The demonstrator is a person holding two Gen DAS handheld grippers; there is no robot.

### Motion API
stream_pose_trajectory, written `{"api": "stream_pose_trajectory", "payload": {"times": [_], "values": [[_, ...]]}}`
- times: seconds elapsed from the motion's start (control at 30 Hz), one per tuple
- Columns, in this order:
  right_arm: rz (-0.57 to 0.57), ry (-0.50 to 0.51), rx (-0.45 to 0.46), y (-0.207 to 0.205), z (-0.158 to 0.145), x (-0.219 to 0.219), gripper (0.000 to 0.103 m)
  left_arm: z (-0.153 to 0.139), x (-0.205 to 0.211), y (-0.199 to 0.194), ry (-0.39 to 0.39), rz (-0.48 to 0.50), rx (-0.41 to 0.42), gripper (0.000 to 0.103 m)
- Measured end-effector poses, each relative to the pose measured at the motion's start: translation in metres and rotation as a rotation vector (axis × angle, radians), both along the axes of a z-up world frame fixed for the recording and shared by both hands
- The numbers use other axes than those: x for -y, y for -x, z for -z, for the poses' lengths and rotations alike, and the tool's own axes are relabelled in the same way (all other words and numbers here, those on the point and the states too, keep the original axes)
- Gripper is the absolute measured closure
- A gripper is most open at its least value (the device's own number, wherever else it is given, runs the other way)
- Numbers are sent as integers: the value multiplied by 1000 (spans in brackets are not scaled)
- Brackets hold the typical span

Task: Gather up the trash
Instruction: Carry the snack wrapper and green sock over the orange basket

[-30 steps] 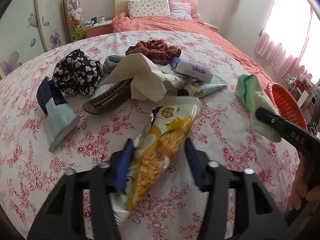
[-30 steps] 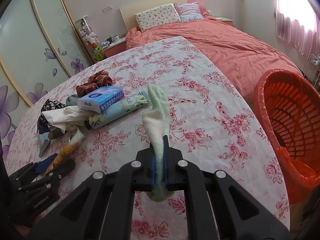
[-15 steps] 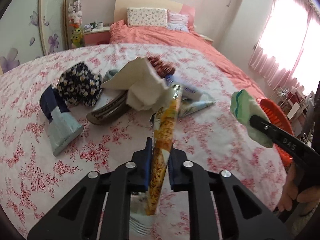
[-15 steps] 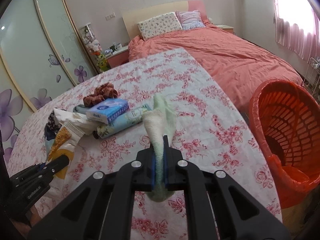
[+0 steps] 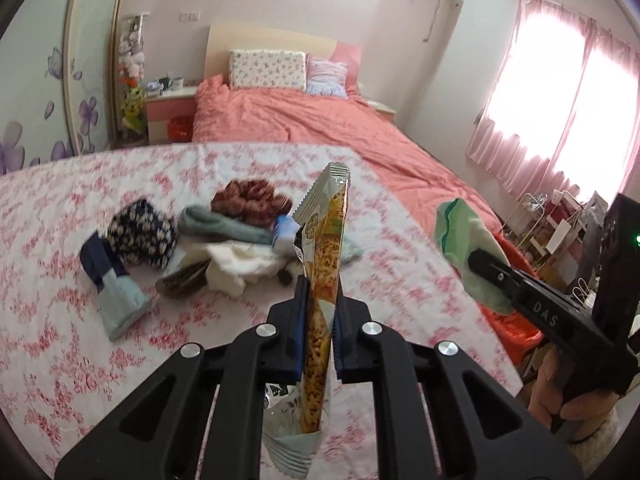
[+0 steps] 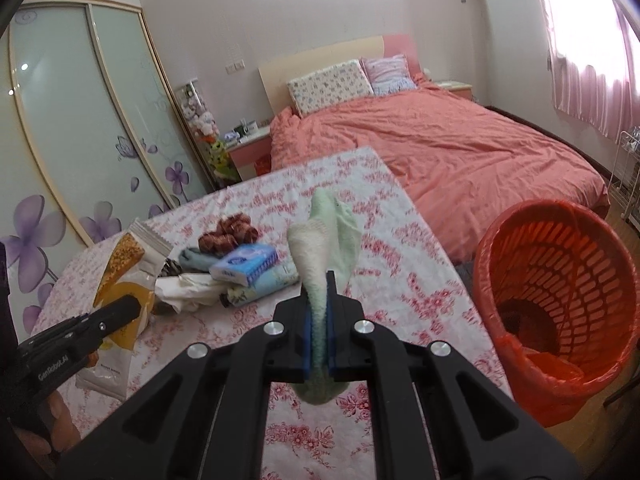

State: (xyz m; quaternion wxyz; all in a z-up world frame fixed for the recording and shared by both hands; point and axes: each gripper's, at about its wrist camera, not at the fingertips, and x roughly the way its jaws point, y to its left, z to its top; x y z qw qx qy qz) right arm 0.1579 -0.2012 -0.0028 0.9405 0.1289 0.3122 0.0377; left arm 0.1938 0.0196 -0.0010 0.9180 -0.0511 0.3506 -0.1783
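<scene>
Both grippers hold items clear of the floral tablecloth (image 5: 60, 320), likely for carrying to the orange slatted basket (image 6: 560, 280) at right. Left gripper (image 5: 318, 316) w/ jaws pinched narrow on a crinkly, flat snack wrapper (image 5: 324, 248), standing upright. Right gripper (image 6: 318, 320) is clamped on a soft, limp green sock (image 6: 328, 240). Clothes pile (image 5: 224, 240) sits behind.

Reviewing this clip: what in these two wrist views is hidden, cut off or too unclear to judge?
- Snack wrapper, left wrist view: its small print is unreadable, and the left gripper covers its middle.
- Orange basket, right wrist view: the dark contents at the bottom cannot be identified; in the left wrist view the right gripper and green sock hide most of it.
- Pile of items, left wrist view: motion blur smears it.
</scene>
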Motion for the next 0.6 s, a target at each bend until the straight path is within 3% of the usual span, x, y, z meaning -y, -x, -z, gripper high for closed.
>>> {"api": "stream_pose_trajectory", "payload": {"times": [0.27, 0.6], "values": [[38, -7, 84, 26, -30, 27, 96, -25, 35, -9, 19, 39, 62, 92], [147, -4, 158, 56, -49, 84, 96, -31, 101, -14, 53, 157, 82, 92]]}}
